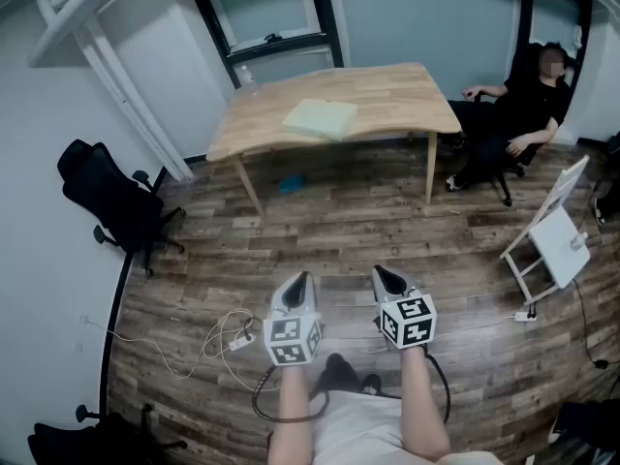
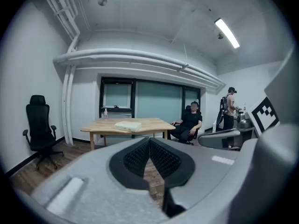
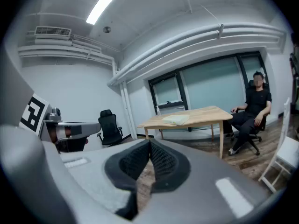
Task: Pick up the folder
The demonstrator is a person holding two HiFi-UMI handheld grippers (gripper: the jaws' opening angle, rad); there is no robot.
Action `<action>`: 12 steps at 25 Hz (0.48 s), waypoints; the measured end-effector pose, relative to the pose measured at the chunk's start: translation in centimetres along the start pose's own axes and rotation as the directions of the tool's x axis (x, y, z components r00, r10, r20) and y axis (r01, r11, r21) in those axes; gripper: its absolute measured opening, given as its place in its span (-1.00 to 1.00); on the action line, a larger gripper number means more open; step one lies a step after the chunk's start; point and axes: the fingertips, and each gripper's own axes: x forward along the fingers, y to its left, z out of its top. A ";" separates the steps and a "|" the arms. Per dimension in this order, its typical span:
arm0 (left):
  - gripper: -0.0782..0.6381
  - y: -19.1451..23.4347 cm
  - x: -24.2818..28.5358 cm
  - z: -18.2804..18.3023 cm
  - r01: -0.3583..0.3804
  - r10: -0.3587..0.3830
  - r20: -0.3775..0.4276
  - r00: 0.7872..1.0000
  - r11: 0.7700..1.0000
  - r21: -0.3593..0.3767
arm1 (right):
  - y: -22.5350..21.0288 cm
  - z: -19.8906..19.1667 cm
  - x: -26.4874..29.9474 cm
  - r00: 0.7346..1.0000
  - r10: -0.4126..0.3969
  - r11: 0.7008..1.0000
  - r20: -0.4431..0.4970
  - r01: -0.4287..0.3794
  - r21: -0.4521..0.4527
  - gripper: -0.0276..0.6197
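A pale yellow-green folder (image 1: 321, 118) lies flat near the middle of a wooden table (image 1: 387, 90) across the room; it also shows as the folder (image 2: 128, 125) in the left gripper view and the folder (image 3: 175, 120) in the right gripper view. Both grippers are held side by side over the floor, far short of the table. My left gripper (image 1: 299, 279) is shut with nothing between its jaws. My right gripper (image 1: 387, 276) is shut and empty too. Each points toward the table, tilted slightly down.
A person (image 1: 528, 105) sits on a chair to the right of the table. A black office chair (image 1: 111, 200) stands at the left wall. A white stand (image 1: 554, 235) leans at the right. Cables and a power strip (image 1: 237, 338) lie on the wooden floor near my feet.
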 end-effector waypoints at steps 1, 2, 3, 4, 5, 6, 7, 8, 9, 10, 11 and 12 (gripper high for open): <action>-0.76 -0.1 0.2 -0.2 0.001 -0.001 -0.001 1.000 1.000 -0.003 | -0.2 -0.2 0.1 1.000 -0.002 1.000 -0.001 0.002 0.005 -0.91; -0.76 -0.1 0.4 -0.4 0.002 -0.002 -0.003 1.000 1.000 -0.006 | -0.4 -0.4 0.1 1.000 -0.003 1.000 -0.003 0.003 0.009 -0.91; -0.76 -0.1 0.6 -0.6 0.002 -0.002 -0.006 1.000 1.000 -0.008 | -0.6 -0.6 0.3 1.000 -0.004 1.000 -0.005 0.004 0.012 -0.91; -0.76 0.0 0.9 -0.8 0.002 -0.002 -0.012 1.000 1.000 -0.009 | -0.8 -0.7 0.5 1.000 -0.006 1.000 -0.008 0.006 0.014 -0.91; -0.76 0.1 1.3 -0.9 0.001 -0.001 -0.018 1.000 1.000 -0.009 | -1.0 -0.9 0.8 1.000 -0.008 1.000 -0.016 0.008 0.013 -0.91; -0.76 0.3 1.7 -0.9 0.000 0.000 -0.022 1.000 1.000 -0.008 | -1.3 -1.2 1.1 0.999 -0.013 1.000 -0.030 0.013 0.008 -0.91; -0.76 0.4 2.3 -0.8 -0.001 0.001 -0.021 1.000 1.000 -0.008 | -1.6 -1.5 1.6 0.998 -0.020 1.000 -0.052 0.020 -0.003 -0.91; -0.76 0.6 2.9 -0.6 0.001 -0.001 -0.018 1.000 1.000 -0.009 | -1.9 -1.8 2.2 0.997 -0.031 0.999 -0.074 0.029 -0.017 -0.91; -0.76 0.8 3.6 -0.5 0.003 -0.003 -0.015 1.000 1.000 -0.009 | -2.3 -1.9 2.9 0.995 -0.041 0.999 -0.093 0.038 -0.032 -0.91; -0.76 0.9 4.2 -0.4 0.006 -0.006 -0.014 1.000 1.000 -0.009 | -2.8 -1.8 3.6 0.994 -0.048 0.998 -0.103 0.044 -0.043 -0.91; -0.76 1.0 5.0 -0.3 0.009 -0.009 -0.014 1.000 1.000 -0.009 | -3.3 -1.4 4.4 0.994 -0.051 0.998 -0.101 0.047 -0.045 -0.91; -0.76 1.3 5.8 -0.2 0.011 -0.011 -0.016 1.000 1.000 -0.011 | -3.9 -0.6 5.1 0.995 -0.051 0.998 -0.082 0.048 -0.038 -0.91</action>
